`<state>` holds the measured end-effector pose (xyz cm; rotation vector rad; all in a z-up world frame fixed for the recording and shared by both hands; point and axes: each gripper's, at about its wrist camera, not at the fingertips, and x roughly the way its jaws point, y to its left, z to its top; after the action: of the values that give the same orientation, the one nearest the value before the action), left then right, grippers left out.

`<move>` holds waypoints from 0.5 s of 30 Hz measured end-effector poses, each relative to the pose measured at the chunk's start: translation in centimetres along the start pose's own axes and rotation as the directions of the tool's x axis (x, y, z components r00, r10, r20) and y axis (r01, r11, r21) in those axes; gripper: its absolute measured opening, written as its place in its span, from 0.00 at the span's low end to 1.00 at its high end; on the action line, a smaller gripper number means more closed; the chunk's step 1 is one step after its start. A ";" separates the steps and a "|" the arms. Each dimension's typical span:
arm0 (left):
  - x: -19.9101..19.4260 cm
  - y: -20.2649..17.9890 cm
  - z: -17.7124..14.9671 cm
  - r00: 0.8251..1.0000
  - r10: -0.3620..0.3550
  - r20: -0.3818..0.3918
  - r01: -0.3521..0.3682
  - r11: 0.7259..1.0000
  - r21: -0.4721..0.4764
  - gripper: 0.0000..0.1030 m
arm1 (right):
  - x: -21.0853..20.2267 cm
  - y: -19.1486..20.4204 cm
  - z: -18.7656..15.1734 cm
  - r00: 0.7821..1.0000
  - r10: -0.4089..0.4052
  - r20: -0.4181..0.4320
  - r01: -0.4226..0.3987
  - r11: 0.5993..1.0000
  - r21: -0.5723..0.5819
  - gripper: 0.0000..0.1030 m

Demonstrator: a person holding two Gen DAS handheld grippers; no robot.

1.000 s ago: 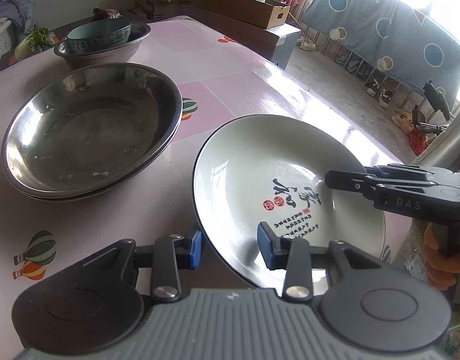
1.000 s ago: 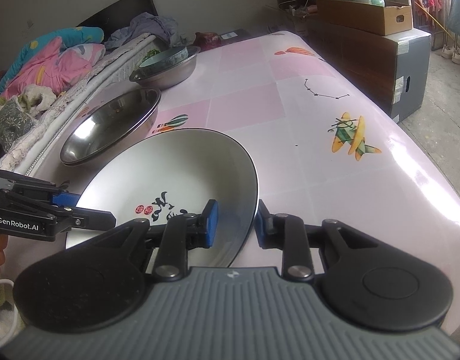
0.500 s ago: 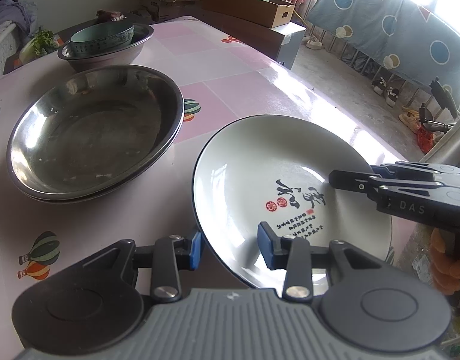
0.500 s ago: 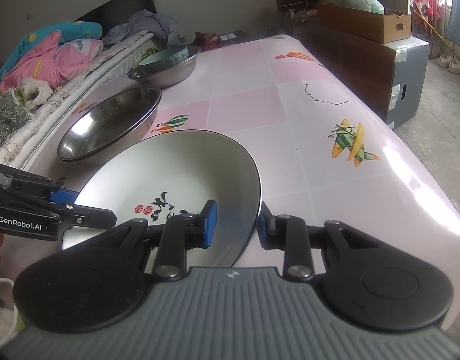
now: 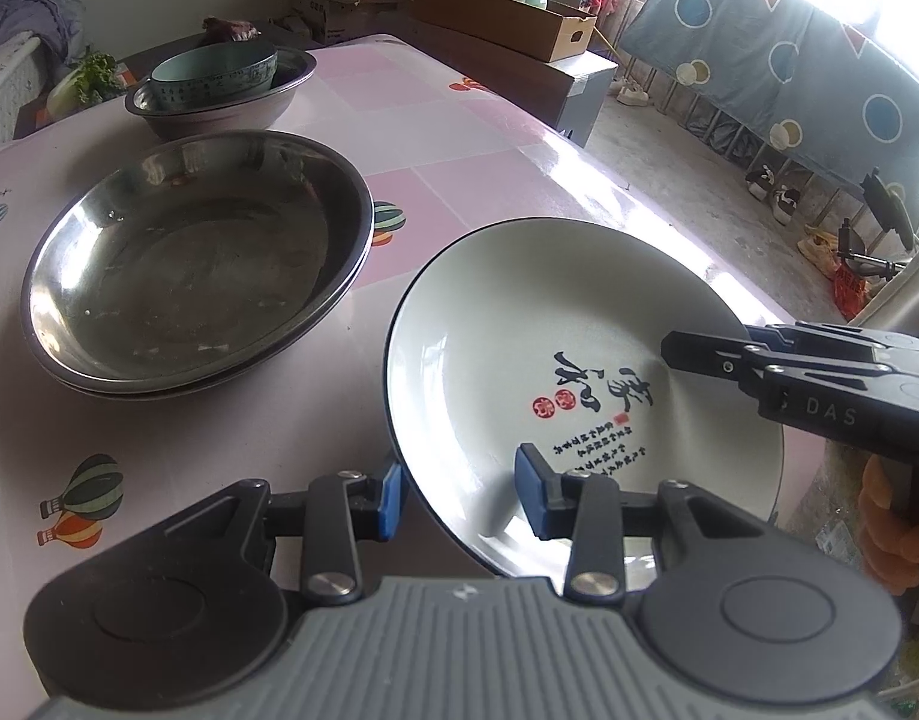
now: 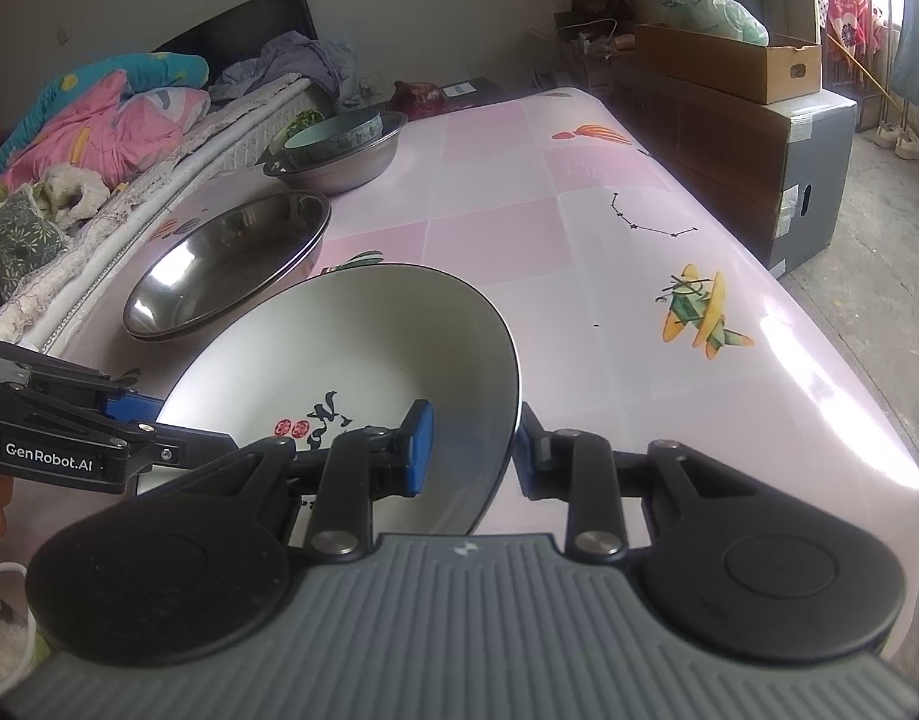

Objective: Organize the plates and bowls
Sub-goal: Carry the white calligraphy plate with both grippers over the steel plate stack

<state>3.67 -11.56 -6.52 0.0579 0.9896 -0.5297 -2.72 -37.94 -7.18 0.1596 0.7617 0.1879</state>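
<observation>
**Left wrist view: both grippers straddle the ceramic plate's rim**

Your left gripper (image 5: 459,492) has its 2 blue pads either side of the near rim of the white ceramic plate (image 5: 519,330), a gap still visible at the inner pad. Your right gripper (image 6: 468,447) straddles the opposite rim the same way; you cannot tell if either actually clamps. Beside the plate, apart from it, sit stacked steel plates (image 5: 189,264) on the pink table (image 6: 609,228). Farther back, a green bowl (image 5: 216,75) rests inside a steel basin (image 5: 261,108).

One white ceramic plate with black calligraphy (image 5: 555,324), two stacked shallow steel dishes (image 5: 189,264), one deep steel bowl (image 5: 219,111), one green ceramic bowl (image 5: 213,75).
</observation>
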 end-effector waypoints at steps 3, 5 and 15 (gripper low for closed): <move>-0.4 -0.1 -0.1 1.000 0.003 0.009 -0.003 1.000 -0.004 0.37 | -0.2 0.2 0.1 1.000 -0.002 0.005 0.002 1.000 -0.003 0.27; -0.6 -0.1 -0.1 1.000 0.001 0.015 -0.001 1.000 -0.009 0.37 | -0.4 0.3 0.2 1.000 -0.003 0.009 0.003 1.000 -0.005 0.27; -1.0 -0.2 0.0 1.000 -0.001 0.020 0.001 1.000 -0.019 0.37 | -0.8 0.2 0.5 1.000 0.002 0.021 -0.002 1.000 0.001 0.27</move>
<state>3.09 -11.33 -5.67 0.0349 0.9753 -0.5205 -2.96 -37.95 -6.26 0.1636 0.7412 0.1874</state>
